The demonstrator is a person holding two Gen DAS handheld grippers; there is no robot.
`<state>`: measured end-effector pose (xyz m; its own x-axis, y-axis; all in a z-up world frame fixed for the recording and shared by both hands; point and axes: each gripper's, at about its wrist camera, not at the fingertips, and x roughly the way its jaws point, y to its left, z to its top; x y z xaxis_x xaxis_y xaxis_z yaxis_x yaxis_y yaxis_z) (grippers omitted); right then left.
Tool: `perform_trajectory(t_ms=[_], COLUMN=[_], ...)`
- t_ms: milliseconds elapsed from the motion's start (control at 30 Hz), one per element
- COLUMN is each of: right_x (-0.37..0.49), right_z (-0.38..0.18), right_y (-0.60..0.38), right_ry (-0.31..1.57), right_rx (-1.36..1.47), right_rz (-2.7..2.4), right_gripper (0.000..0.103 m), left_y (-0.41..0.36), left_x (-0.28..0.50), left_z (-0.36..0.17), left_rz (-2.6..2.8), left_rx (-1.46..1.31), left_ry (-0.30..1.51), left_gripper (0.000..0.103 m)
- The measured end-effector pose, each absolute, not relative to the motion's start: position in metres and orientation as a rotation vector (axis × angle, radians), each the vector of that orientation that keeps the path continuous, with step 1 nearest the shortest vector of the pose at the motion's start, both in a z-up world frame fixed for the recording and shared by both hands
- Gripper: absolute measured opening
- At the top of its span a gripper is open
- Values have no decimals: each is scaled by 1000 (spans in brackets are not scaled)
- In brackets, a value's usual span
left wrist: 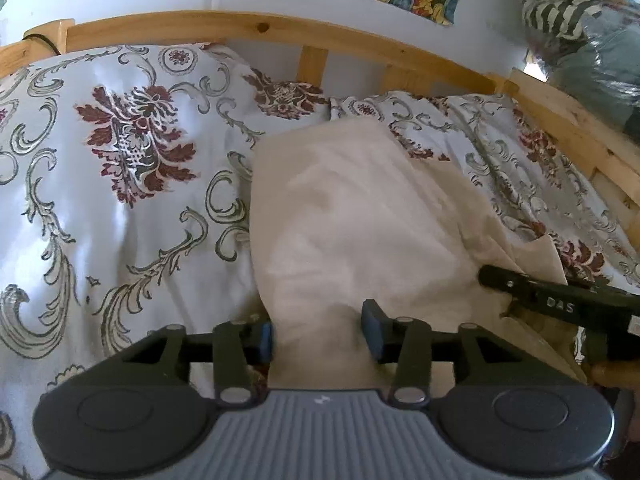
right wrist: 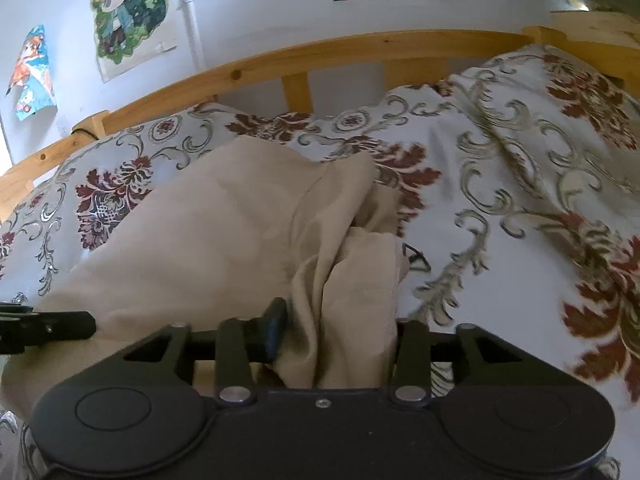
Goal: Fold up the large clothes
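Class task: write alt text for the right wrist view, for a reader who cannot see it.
The right gripper has bunched beige cloth between its fingers, on a floral bedspread. A wooden bed rail and cartoon posters lie beyond; the left gripper shows at the left edge.

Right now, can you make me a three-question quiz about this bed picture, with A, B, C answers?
1. Where does the beige cloth lie?
A. on the flowered bedspread
B. on the floor
C. over the wooden bed rail

2. What colour are the big flowers on the bedspread?
A. blue
B. dark red
C. yellow

3. What is the right tool doing?
A. hanging bare above the bed
B. gripping the bed rail
C. holding bunched cloth between its fingers

Answers: 1 A, the cloth spreads across the bedspread. 2 B, the blooms are dark red. 3 C, cloth fills the gap between its fingers.
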<state>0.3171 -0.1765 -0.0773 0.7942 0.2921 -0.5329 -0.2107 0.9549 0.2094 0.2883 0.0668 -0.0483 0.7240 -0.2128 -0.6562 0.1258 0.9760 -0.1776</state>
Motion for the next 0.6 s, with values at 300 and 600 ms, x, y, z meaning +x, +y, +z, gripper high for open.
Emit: perform_trajectory(t_ms=[300,600], right_x=[277,199], right_z=[-60,-10], right_y=[-191,-199], right_ry=[535,381], right_rx=[131,139], right_rz=[201,208], right_gripper=[77,97], left_y=[49,37], left_x=[270,207], left_z=[-30,3], left_rz=[-101,-69], left_rx=[-48,-55], left_ry=[724,631], left_gripper=[93,102])
